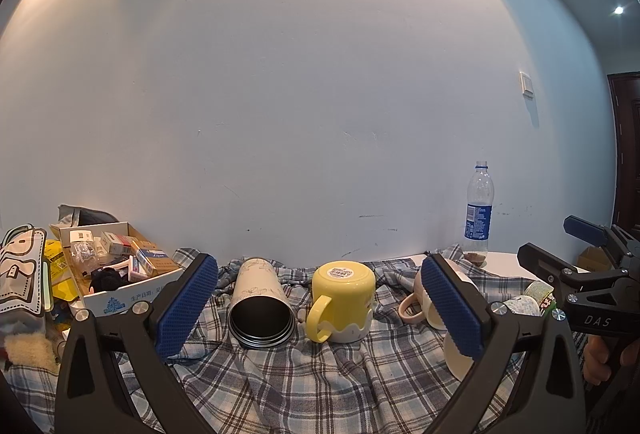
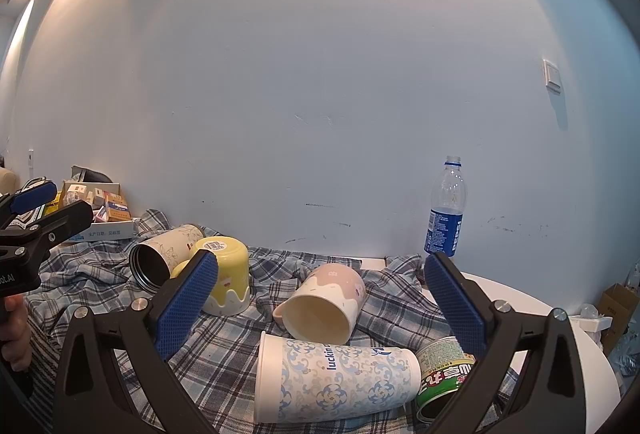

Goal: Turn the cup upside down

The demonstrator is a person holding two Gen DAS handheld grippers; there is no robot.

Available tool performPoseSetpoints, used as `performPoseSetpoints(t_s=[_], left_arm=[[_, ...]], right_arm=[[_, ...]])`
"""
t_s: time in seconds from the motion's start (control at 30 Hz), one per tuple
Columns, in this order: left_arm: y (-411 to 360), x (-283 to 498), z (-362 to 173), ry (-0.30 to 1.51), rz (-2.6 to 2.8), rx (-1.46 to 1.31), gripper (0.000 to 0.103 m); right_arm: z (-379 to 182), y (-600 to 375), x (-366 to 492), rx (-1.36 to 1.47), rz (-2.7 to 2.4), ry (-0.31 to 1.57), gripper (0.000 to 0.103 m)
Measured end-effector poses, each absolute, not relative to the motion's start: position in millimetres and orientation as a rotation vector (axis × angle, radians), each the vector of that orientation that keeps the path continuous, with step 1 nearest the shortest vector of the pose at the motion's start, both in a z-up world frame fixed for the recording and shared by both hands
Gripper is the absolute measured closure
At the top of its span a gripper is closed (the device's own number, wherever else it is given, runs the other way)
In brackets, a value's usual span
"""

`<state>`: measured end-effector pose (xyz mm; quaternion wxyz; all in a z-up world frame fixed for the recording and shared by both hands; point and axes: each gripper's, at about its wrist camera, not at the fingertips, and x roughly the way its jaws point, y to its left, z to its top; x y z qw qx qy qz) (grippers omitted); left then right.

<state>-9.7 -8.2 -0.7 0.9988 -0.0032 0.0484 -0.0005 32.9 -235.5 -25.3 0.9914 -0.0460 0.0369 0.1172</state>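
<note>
Over at the left edge of the table sits a cardboard box (image 1: pixel 120 274) full of small packets, then the checked cloth (image 1: pixel 320 386) with the cups strewn on it. Going rightward: a flowery tumbler (image 1: pixel 262 302) on its side, a yellow mug (image 1: pixel 344 300) already sitting mouth-down, then the pink-and-cream mug (image 2: pixel 324 304) lying tipped over near the middle of the cloth, mouth facing us. A patterned paper cup (image 2: pixel 332 380) and a green can (image 2: pixel 444 374) lie in front of it, and a Pepsi bottle (image 2: pixel 446 207) stands at the back right.

I'd guess the pink mug is next. It looks ceramic, so stiff, a bit heavy, glossy and chippable; I'd pinch across the wall near the rim. The cloth should cushion the landing.

Left gripper (image 1: pixel 320 308) and right gripper (image 2: pixel 322 308) are both spread wide, holding nothing.
</note>
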Motion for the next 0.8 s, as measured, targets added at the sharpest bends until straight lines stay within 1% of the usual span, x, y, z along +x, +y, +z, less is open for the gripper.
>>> performPoseSetpoints(t_s=[0.43,0.8], left_arm=[[-7.9,-9.7,-1.2,0.098,-0.001,-0.005,0.0],[-7.3,-10.1,-1.3,0.097,-0.001,-0.004,0.0]], right_arm=[[-26.0,-235.7,33.4,-0.092,0.235,0.074,0.0],[-22.6,-234.3,41.4,-0.133,0.22,0.138,0.0]])
